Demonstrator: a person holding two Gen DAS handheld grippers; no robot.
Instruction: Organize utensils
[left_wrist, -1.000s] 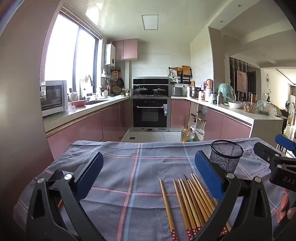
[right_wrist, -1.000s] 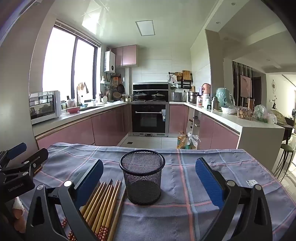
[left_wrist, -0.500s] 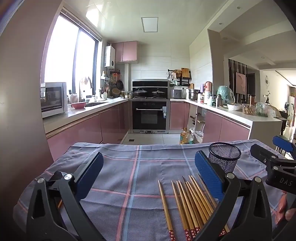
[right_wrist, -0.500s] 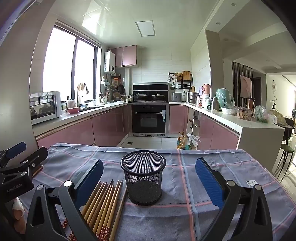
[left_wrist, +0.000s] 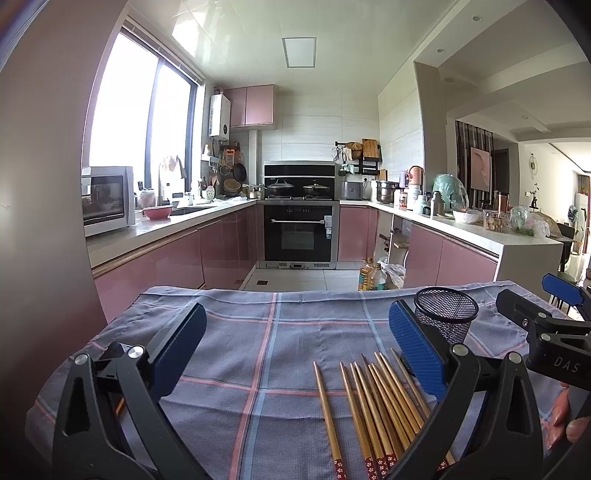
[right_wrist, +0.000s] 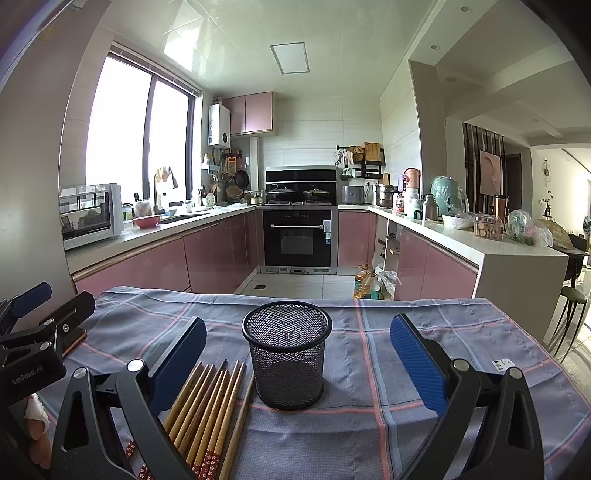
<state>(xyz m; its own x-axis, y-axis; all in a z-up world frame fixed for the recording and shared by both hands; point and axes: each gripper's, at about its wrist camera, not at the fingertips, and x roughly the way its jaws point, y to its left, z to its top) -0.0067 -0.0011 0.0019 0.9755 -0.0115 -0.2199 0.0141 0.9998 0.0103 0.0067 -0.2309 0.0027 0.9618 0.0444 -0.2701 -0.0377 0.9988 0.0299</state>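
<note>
A table (left_wrist: 229, 354) covered by a grey-blue checked cloth with pink and blue lines is seen in both wrist views, with a pink-fronted kitchen behind it. A black wire-mesh cylindrical cup (right_wrist: 287, 352) is stood upright on the cloth, nothing visible inside it. A bundle of wooden chopsticks with red floral-patterned ends (left_wrist: 373, 410) is laid flat on the cloth just beside the cup, on its left in the right wrist view (right_wrist: 207, 410), tips pointed away from the cameras; one chopstick (left_wrist: 327, 413) is set slightly apart on the left of the bundle. The left claw (left_wrist: 295, 350) is held released, its blue-padded fingers (left_wrist: 415, 354) spread wide above the cloth, nothing between them; the bundle is partly hidden under its right finger. The right claw (right_wrist: 297, 358) is likewise released and empty, the mesh cup framed between its spread fingers (right_wrist: 419, 369) but not touched. Each claw is glimpsed at the edge of the other's view, along with part of a hand (left_wrist: 565, 417).
</note>
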